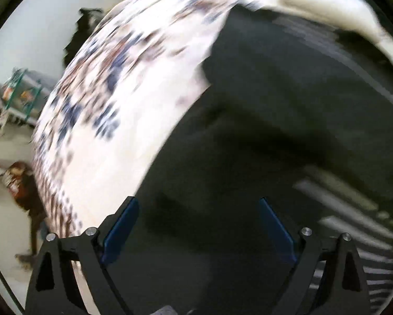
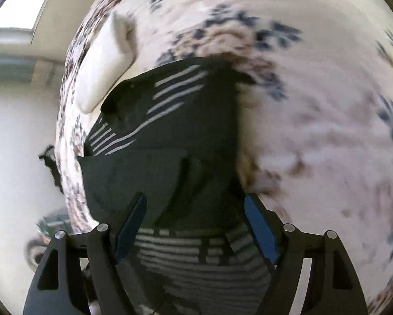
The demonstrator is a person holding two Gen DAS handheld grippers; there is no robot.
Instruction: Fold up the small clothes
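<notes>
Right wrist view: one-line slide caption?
Open right tool over a dark striped garment on a floral cloth.

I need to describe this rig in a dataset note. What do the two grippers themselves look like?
Both match. The left gripper and the right gripper each have glossy black linkage arms with triangular cutouts, round silver pivot pins, and two flat blue finger pads. No cables, markings or sleeves show.

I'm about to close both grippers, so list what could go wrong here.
1. Both views are motion-blurred, so the open left gripper may close on the wrong fold of the dark striped garment.
2. The right gripper might also pinch the floral bedspread underneath.
</notes>
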